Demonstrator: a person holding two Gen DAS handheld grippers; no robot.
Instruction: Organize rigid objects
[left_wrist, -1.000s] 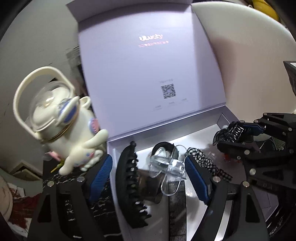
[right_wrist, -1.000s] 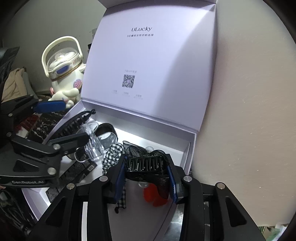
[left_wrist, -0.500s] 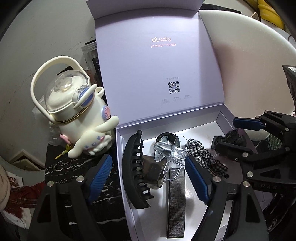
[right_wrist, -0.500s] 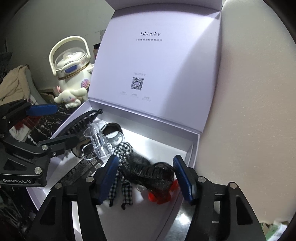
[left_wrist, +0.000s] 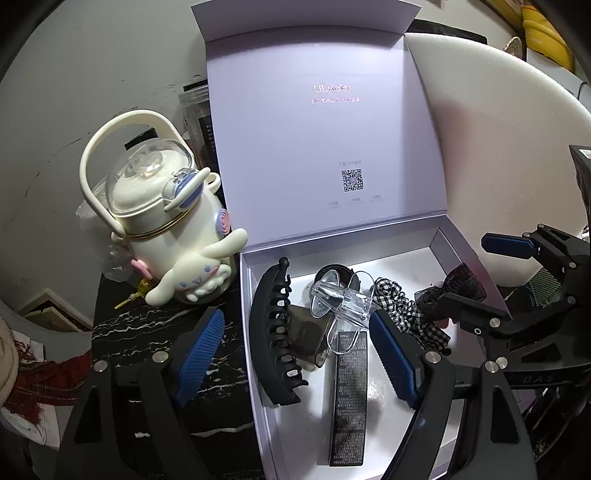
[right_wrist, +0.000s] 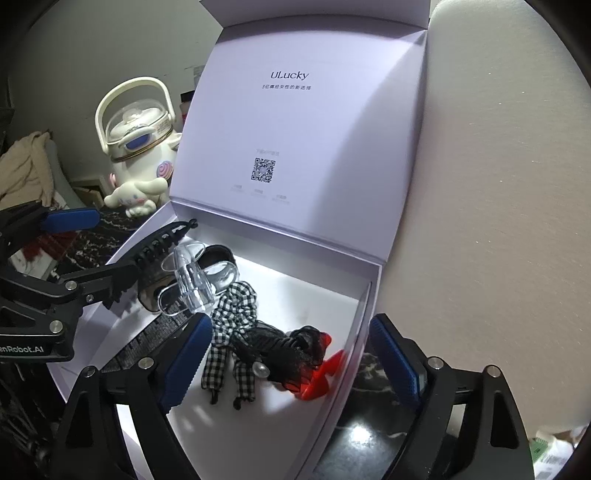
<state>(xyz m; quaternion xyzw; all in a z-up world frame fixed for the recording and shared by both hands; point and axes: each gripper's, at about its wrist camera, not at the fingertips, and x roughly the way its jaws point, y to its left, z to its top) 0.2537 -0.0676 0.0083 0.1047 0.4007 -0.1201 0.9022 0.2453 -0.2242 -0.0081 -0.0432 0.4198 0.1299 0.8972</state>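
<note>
I was at the release step: my right tongs (right_wrist: 290, 363) were spreading above the lace clip (right_wrist: 284, 350) inside the box (right_wrist: 373, 291), gripping nothing; left tongs (left_wrist: 295, 350) spread, empty. Next, I judged, another item needed fetching.

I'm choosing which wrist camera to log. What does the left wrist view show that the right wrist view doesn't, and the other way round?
Left only: the black carton in full, a dark jar behind the lid, yellow items top right.

Right only: the red clip under the black lace clip, a beige cloth at left.

Both: the open box, the kettle, the big black claw clip, the clear clip, the checked scrunchie, and both grippers, left and right, holding nothing, the right's jaws opening.
</note>
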